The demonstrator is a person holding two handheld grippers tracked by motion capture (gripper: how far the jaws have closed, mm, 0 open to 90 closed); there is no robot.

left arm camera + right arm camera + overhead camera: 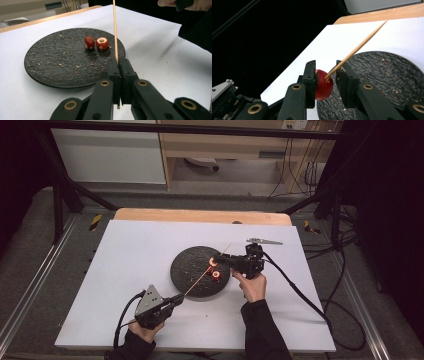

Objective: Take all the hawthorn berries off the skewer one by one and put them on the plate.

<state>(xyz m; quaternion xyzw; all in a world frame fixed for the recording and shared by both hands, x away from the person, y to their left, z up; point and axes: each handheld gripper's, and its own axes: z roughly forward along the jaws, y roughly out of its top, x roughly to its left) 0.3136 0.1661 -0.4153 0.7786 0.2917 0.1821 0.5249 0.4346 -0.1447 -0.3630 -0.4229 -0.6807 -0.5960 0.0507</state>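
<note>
A thin wooden skewer (205, 272) slants up over the black round plate (187, 270). My left gripper (176, 300) is shut on its lower end near the plate's front edge; its jaws (118, 62) pinch the skewer (115, 30). My right gripper (216, 261) is above the plate's right side, shut on a red cored fruit (324, 86). The skewer (359, 47) enters the hole in that fruit between the right gripper's jaws (325, 75). Two more red cored fruits (89, 42) (102, 43) sit on the plate (57, 60).
The plate lies on a white sheet (140, 250) over a wooden table (200, 215). Crumbs dot the plate's surface (392, 72). A grey three-cornered plate (264, 241) sticks out behind the right gripper. Cables trail off both grippers toward the table edges.
</note>
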